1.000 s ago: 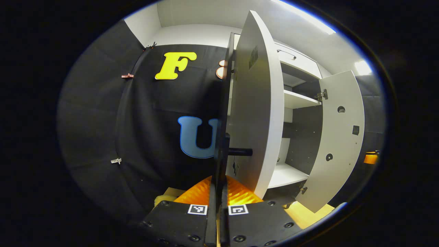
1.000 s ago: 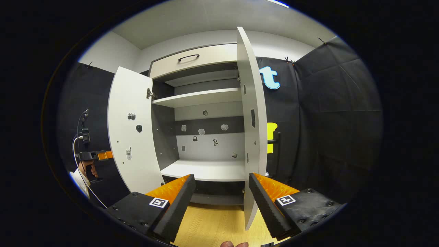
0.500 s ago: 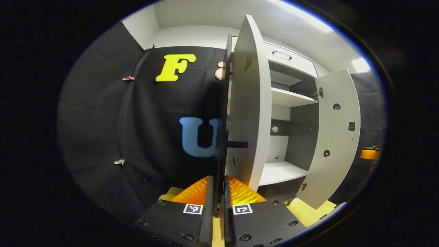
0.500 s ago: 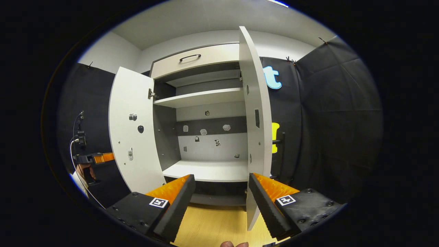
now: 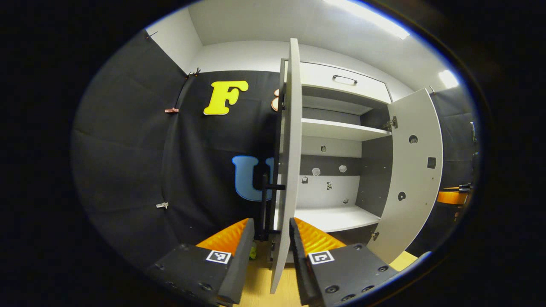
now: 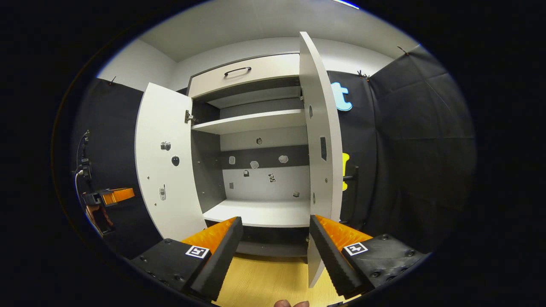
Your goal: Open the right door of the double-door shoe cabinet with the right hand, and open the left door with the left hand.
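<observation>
The shoe cabinet [image 6: 256, 140] stands against the booth wall with both doors swung outward. In the right gripper view it is seen from the front: a drawer front [image 6: 245, 79] with a dark bar handle runs across the top, one shelf [image 6: 251, 121] divides the interior, and the bottom board [image 6: 260, 212] lies below it. Small stickers dot the back panel [image 6: 256, 162].

The left door [image 6: 164, 160] stands wide open at the left of that view, its inner face carrying several small stickers and a hinge at the upper inner corner. In the left gripper view this door [image 5: 286, 170] is seen nearly edge-on, directly ahead of the camera, with its dark vertical handle [image 5: 266, 200] on the outer face.

The right door [image 6: 322, 140] is also open, angled outward at the right of the opening. In the left gripper view it [image 5: 411, 170] stands at the far right, inner face toward the camera.

The floor [image 6: 264, 281] below the cabinet is light wood.

Left tool [image 5: 269, 251]: released, fingers parted. The lower edge of the left door sits in line with the gap between them; contact with the door or handle cannot be determined. This tool also appears at the left edge of the right gripper view [image 6: 106, 198].

Right tool [image 6: 275, 247]: released, fingers wide apart, holding nothing, positioned in front of the cabinet opening and clear of both doors.
</observation>
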Available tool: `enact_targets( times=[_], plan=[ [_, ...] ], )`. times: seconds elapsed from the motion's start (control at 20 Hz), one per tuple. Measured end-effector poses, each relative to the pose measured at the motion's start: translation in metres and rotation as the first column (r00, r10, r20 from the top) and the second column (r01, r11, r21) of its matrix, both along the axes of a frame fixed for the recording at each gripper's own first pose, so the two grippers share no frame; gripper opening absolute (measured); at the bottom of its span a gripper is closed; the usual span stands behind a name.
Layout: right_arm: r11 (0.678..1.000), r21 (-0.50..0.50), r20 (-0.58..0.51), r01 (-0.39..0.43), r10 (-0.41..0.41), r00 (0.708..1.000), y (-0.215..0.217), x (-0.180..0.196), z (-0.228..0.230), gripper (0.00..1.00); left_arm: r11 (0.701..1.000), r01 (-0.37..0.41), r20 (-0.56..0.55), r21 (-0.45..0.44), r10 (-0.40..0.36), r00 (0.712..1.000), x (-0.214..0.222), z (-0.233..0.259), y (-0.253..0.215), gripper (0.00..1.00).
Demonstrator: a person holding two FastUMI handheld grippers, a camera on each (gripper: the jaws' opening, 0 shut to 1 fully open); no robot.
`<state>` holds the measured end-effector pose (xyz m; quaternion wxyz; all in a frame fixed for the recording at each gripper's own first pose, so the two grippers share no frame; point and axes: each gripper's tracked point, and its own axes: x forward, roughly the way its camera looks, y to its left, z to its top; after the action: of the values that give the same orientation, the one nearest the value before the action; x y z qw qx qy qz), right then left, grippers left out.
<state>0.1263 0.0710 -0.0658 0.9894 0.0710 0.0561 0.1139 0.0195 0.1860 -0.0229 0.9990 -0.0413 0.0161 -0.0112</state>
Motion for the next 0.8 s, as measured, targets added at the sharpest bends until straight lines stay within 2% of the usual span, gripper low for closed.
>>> enact_targets(
  times=[0.1, 0.2, 0.4, 0.55, 0.8],
  plan=[
    [1.000, 0.000, 0.003, -0.001, 0.001, 1.000, 0.000, -0.001, 0.001, 0.98, 1.000, 0.003, 0.006, -0.003, -0.003, 1.000, -0.004, 0.006, -0.011, 0.64],
    [1.000, -0.001, 0.007, 0.000, 0.000, 1.000, -0.001, 0.000, 0.002, 0.98, 1.000, 0.011, 0.010, -0.012, -0.011, 1.000, -0.008, 0.010, -0.022, 0.65],
    [1.000, -0.002, 0.014, 0.013, -0.013, 1.000, -0.003, 0.000, 0.004, 0.98, 1.000, 0.023, 0.011, 0.018, -0.023, 1.000, -0.012, 0.011, -0.050, 0.96],
    [1.000, 0.005, 0.016, 0.029, -0.029, 0.999, -0.005, 0.001, 0.005, 0.98, 0.999, 0.026, 0.020, 0.032, -0.026, 0.999, -0.015, 0.012, -0.071, 0.96],
    [0.998, 0.008, 0.022, 0.058, -0.058, 0.998, -0.011, 0.004, 0.006, 0.98, 0.999, 0.038, 0.029, 0.008, -0.038, 0.999, -0.020, 0.013, -0.104, 0.96]
  ],
)
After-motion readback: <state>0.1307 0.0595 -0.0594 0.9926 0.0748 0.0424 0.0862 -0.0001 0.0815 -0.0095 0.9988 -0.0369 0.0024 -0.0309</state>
